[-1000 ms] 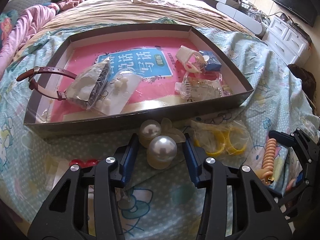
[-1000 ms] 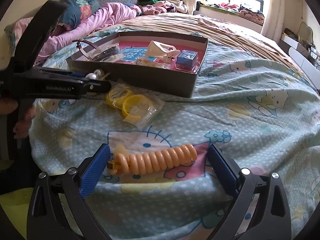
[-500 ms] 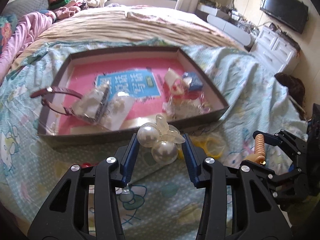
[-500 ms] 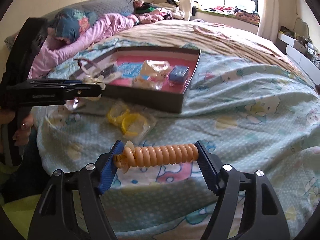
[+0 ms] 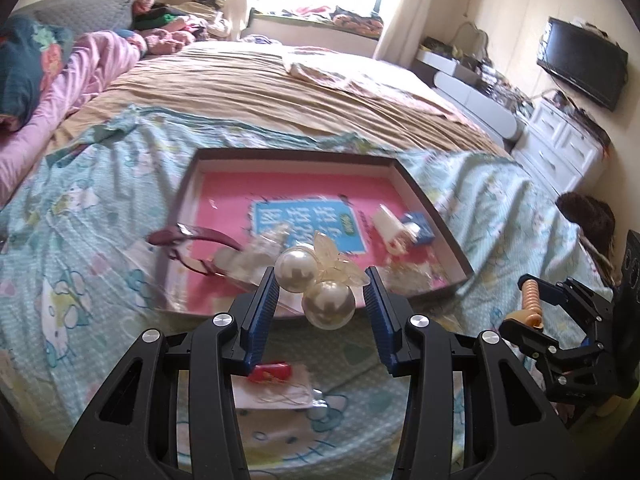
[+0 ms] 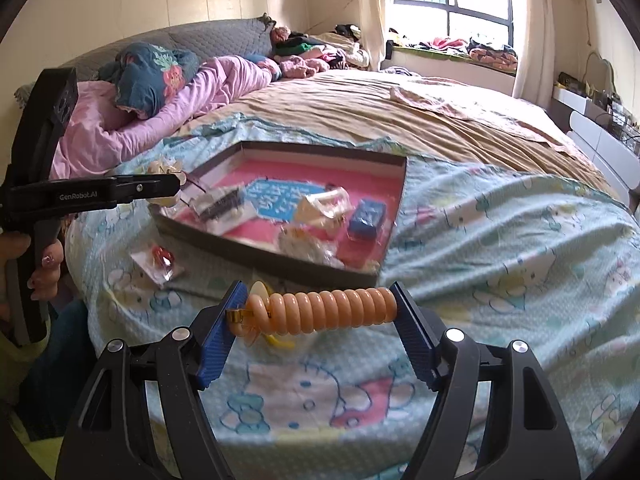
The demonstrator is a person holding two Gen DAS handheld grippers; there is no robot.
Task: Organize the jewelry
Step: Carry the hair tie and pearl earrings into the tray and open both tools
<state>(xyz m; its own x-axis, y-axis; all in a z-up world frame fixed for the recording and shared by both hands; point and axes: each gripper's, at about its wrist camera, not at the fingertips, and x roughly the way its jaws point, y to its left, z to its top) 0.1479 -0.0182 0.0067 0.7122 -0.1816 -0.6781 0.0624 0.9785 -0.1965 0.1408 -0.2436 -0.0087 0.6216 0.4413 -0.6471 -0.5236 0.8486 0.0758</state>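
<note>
My left gripper (image 5: pixel 322 286) is shut on a pearl hair clip (image 5: pixel 316 284) with two big white pearls and a clear bow, held in the air above the near edge of the shallow box (image 5: pixel 424 200). My right gripper (image 6: pixel 316 312) is shut on an orange spiral hair tie (image 6: pixel 328 312), held end to end above the bedsheet near the box's front wall (image 6: pixel 280 256). The box has a pink bottom and holds a maroon watch (image 5: pixel 192 240), bagged items, a white piece (image 5: pixel 390 222) and a small blue box (image 6: pixel 366 214).
A small bag with a red item (image 6: pixel 160 260) lies on the Hello Kitty sheet (image 6: pixel 500 264) in front of the box; it also shows in the left wrist view (image 5: pixel 270 372). Pink bedding (image 6: pixel 160 116) lies at the far left. White drawers (image 5: pixel 568 152) stand right of the bed.
Both grippers have lifted their items off the sheet and risen. The left one carried the pearl clip toward the box; the right one closed on the spiral tie and raised it.
</note>
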